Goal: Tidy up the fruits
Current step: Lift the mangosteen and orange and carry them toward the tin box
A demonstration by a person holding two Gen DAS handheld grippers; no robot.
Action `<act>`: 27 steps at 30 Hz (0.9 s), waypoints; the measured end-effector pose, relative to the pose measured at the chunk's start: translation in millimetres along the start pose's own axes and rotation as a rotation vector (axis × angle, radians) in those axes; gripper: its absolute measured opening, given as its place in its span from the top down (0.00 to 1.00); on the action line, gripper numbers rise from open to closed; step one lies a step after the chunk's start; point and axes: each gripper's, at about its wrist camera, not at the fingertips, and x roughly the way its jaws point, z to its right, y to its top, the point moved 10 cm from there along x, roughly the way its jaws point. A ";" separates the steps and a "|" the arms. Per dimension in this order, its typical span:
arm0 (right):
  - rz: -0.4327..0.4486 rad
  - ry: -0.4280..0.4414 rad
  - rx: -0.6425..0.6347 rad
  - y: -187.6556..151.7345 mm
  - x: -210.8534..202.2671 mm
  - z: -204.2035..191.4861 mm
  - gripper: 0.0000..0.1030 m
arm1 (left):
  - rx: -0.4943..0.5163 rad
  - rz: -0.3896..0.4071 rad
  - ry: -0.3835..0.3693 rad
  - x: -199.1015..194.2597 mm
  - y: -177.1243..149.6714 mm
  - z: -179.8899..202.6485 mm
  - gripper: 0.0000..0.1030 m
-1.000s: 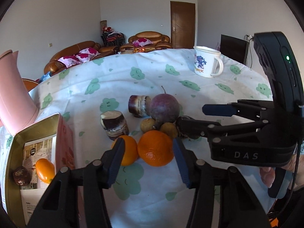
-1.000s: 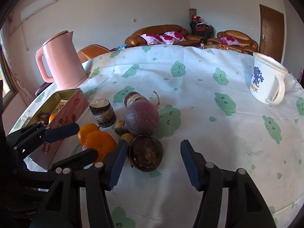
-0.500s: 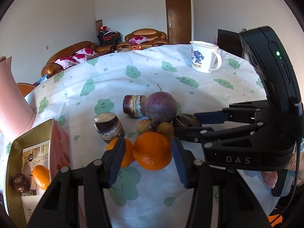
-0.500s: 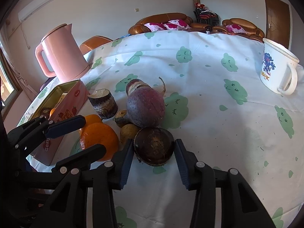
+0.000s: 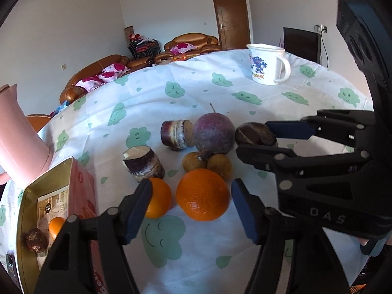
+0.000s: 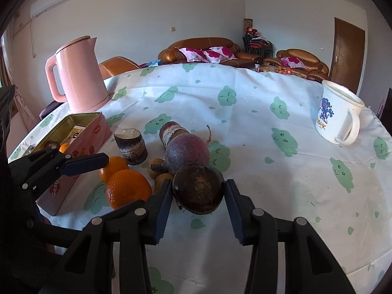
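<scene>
Right wrist, right claw gripping dark brown, rough, round fruit, left claw opening.

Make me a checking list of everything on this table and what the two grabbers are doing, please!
Surface: tablecloth, white with green clouds.
Job's things: two oranges, big orange in front; purple fruit; dark round fruit; tin box holding an orange and a dark fruit.
Clutter: pink kettle, mug.
Grippers: left gripper opening around the big orange; right gripper shut on the dark round fruit.
Cables: nothing seen on the table.
Surroundings: sofas, door.
</scene>
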 end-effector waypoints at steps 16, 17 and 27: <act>0.067 -0.013 -0.014 5.4 -12.9 -0.4 0.56 | -0.089 0.047 -0.073 -9.8 1.1 -11.2 0.56; 0.070 -0.011 -0.014 5.7 -13.2 -0.5 0.56 | -0.095 0.055 -0.071 -11.4 1.7 -12.5 0.56; 0.102 0.002 -0.018 7.9 -19.7 -2.4 0.56 | -0.129 0.118 -0.063 -23.1 5.5 -21.1 0.56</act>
